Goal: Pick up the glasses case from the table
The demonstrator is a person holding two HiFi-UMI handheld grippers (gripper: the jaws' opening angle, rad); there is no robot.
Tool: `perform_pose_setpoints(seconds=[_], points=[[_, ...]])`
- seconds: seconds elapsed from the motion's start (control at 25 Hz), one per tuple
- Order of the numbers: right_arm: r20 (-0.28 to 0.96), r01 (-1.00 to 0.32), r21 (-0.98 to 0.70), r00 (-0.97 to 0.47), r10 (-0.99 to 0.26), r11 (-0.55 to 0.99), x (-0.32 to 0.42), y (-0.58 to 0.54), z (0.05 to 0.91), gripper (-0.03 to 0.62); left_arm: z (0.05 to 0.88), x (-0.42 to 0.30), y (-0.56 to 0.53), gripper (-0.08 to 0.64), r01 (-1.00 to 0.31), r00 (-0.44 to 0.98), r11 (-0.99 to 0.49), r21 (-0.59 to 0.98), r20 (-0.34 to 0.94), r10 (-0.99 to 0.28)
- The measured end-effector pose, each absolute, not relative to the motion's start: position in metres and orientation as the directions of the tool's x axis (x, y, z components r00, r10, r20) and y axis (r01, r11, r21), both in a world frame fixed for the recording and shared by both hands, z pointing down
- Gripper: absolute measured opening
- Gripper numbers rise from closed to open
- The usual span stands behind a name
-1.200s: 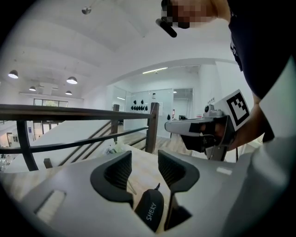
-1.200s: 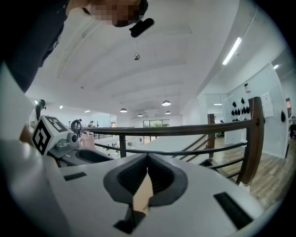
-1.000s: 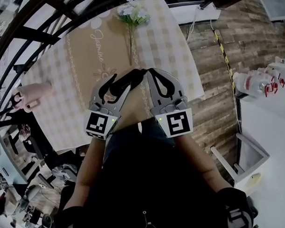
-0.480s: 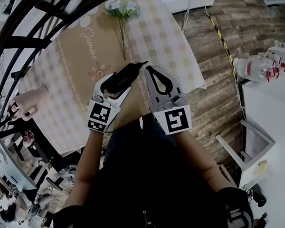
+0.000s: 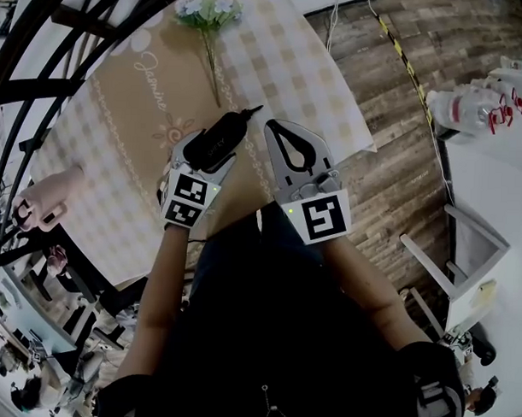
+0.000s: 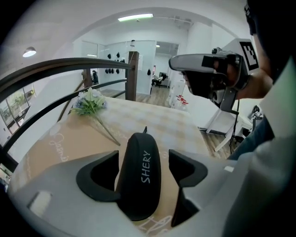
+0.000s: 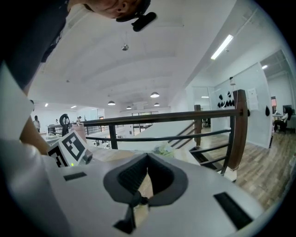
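Observation:
A black glasses case with white "SHERY" lettering lies lengthwise on the brown table runner. My left gripper points down over it with a jaw on each side. Its jaws are opening: the right pad stands clear of the case, and the left pad is close against its side. My right gripper hovers just right of the case with its fingertips together and nothing between them. It also shows at the upper right of the left gripper view.
A bunch of flowers lies at the table's far end. A dark curved railing runs along the left. A pink object sits by the table's left edge. Spray bottles and a white chair stand on the right.
My left gripper has sunk toward the table with the case and tipped downward, and its jaws have spread. The right gripper has dropped slightly.

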State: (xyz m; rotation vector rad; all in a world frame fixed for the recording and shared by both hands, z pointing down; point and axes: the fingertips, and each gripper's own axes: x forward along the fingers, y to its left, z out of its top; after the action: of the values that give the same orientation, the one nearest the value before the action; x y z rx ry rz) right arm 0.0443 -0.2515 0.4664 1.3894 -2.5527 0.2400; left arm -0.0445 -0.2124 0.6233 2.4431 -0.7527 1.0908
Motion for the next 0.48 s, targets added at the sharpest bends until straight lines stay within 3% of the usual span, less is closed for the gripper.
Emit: perform_pose_setpoints(seconds=[0.48], points=[[0.289,-0.848,-0.033,-0.515,-0.807,0.529,0.048,-0.253,0.474,0.011,0.658,-0.045,-0.21,0.342,-0.55,0.449,-0.831,0.083,0.869,-0.21]])
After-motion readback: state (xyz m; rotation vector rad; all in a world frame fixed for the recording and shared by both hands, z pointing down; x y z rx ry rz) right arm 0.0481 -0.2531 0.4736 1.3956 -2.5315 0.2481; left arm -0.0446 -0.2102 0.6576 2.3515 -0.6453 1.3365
